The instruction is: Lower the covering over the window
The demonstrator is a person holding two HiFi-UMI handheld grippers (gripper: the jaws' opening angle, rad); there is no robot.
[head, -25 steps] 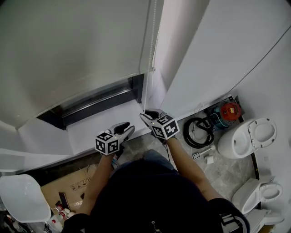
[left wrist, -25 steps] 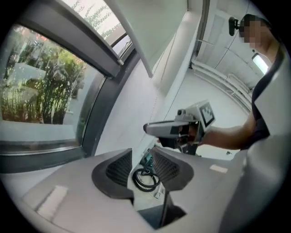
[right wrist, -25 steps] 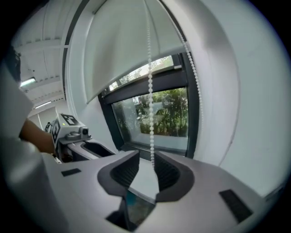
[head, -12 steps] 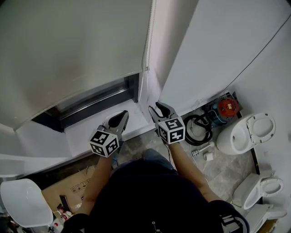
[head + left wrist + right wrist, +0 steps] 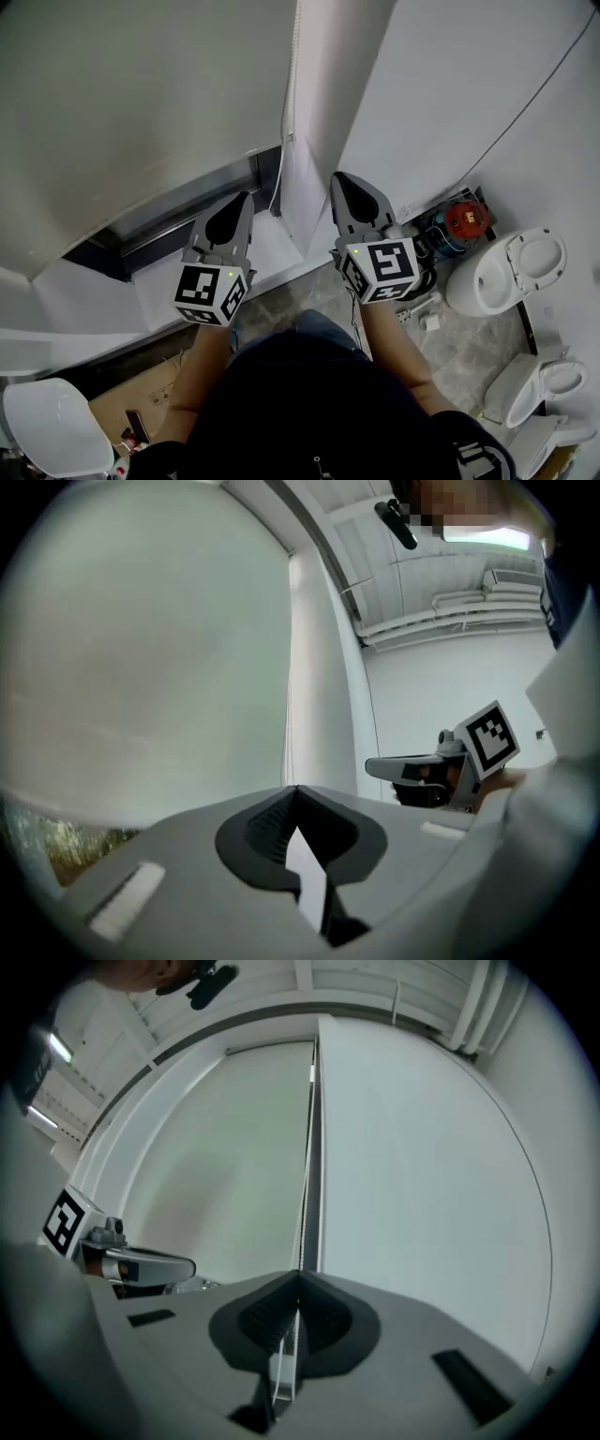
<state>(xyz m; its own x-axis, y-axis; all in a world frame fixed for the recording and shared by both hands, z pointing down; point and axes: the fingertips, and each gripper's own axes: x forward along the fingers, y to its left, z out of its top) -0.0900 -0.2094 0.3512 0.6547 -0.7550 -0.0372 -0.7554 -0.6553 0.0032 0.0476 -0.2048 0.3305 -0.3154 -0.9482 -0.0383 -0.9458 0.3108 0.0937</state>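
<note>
Nearly done: blind (image 5: 141, 94) ends just above the sill (image 5: 141, 274), glass strip (image 5: 178, 212) uncovered; my right claw (image 5: 343, 180) pinches the bead chain (image 5: 303, 1237), left claw (image 5: 242, 197) closed.

The bead chain (image 5: 304, 1222) disappears into the right gripper's (image 5: 299, 1277) pinched-together jaws, and from overhead it's too thin to trace. The cardboard box (image 5: 131, 403) sits half behind the person's arm (image 5: 199, 366); the white seat (image 5: 49, 427) runs off the corner.

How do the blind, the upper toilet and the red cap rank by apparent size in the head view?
Largest: blind.
Then: upper toilet.
Smallest: red cap.
No two look alike.
</note>
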